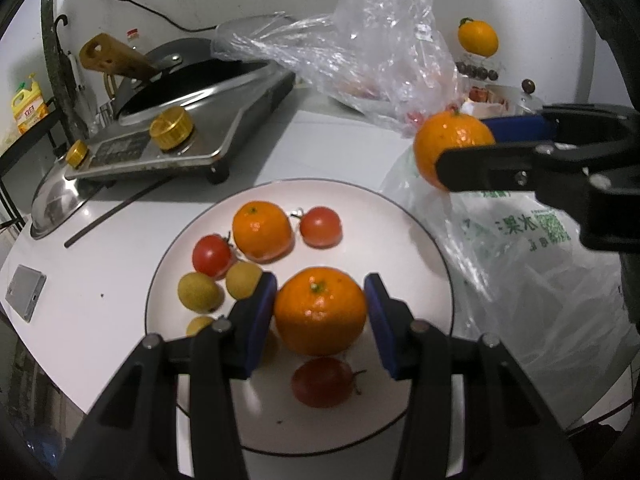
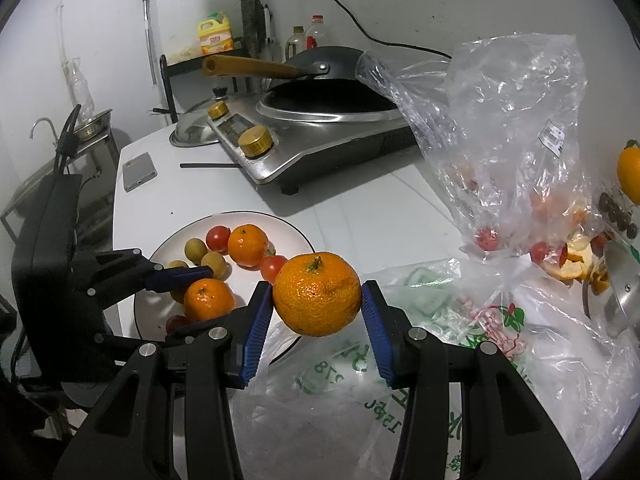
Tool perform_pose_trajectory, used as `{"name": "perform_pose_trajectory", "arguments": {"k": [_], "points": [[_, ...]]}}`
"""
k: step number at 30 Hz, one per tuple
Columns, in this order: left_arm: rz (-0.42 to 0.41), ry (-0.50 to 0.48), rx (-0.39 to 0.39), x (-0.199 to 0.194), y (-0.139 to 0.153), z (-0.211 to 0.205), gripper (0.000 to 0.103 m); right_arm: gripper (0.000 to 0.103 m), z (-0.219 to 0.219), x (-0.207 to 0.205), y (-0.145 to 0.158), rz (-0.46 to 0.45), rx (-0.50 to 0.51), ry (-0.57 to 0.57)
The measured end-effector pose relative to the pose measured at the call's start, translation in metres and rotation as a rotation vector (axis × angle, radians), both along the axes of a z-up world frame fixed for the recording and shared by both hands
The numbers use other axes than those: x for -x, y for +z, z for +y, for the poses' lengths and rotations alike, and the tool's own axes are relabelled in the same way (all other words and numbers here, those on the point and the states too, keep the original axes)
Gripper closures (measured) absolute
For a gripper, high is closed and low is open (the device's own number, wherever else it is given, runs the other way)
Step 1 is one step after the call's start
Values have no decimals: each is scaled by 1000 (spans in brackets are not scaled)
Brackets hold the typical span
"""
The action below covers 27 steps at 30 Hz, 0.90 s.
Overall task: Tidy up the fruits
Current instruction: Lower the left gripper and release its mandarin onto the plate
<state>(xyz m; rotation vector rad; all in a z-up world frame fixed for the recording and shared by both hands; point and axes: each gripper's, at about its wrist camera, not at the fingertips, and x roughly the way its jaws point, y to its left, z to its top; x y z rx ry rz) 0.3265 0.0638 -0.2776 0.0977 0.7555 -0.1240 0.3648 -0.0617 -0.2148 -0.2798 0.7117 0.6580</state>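
Two grippers each clamp a mandarin: beneath the left gripper (image 1: 320, 312) spreads the white plate (image 1: 400, 216) on the desk (image 1: 340, 148), its mandarin (image 1: 320, 310) pinched between blue pads just above a tomato (image 1: 320, 382). Off that plate's edge, the right gripper (image 2: 317, 300) holds its own mandarin (image 2: 317, 294) over a printed plastic bag (image 2: 360, 400).

A home kitchen: an induction cooker (image 2: 320, 148) with wok (image 2: 320, 80), a dish-soap bottle (image 2: 215, 36), a sink tap (image 2: 40, 126).
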Motion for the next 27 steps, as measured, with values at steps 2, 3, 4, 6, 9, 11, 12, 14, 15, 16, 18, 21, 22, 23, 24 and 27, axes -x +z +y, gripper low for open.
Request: {"name": "perform_pose_trajectory", "arguments": {"k": [2, 3, 4, 6, 9, 11, 12, 14, 15, 16, 18, 21, 22, 23, 24, 27], "points": [[2, 1, 6, 0, 0, 1, 56, 55, 1, 0, -1, 1, 3, 0], [3, 1, 8, -1, 0, 1, 56, 55, 1, 0, 0, 0, 4, 0], [3, 0, 9, -1, -1, 1, 55, 55, 1, 0, 0, -1, 4, 0], [10, -2, 12, -2, -1, 1, 55, 55, 2, 1, 0, -4, 6, 1], [12, -7, 23, -1, 0, 2, 53, 55, 3, 2, 0, -5, 9, 0], [-1, -8, 37, 2, 4, 4, 51, 55, 4, 3, 0, -6, 12, 2], [-5, -8, 40, 2, 6, 5, 51, 55, 4, 3, 0, -5, 14, 3], [-9, -5, 41, 4, 7, 7, 51, 55, 6, 3, 0, -5, 16, 4], [-9, -6, 42, 5, 8, 8, 51, 55, 7, 3, 0, -4, 16, 5], [-10, -6, 44, 6, 8, 9, 51, 55, 8, 3, -1, -4, 17, 6], [-21, -5, 47, 12, 12, 11, 51, 55, 9, 5, -1, -2, 19, 12], [-34, 0, 49, 19, 17, 17, 51, 55, 13, 5, -2, -2, 21, 18], [-36, 6, 50, 22, 18, 20, 51, 55, 15, 5, -2, -1, 23, 20], [-36, 11, 51, 24, 18, 22, 51, 55, 16, 5, -2, -1, 23, 22], [-35, 17, 54, 26, 18, 24, 51, 55, 18, 5, -3, 0, 24, 25], [-24, 30, 58, 31, 15, 30, 51, 55, 24, 5, -5, 2, 26, 36]]}}
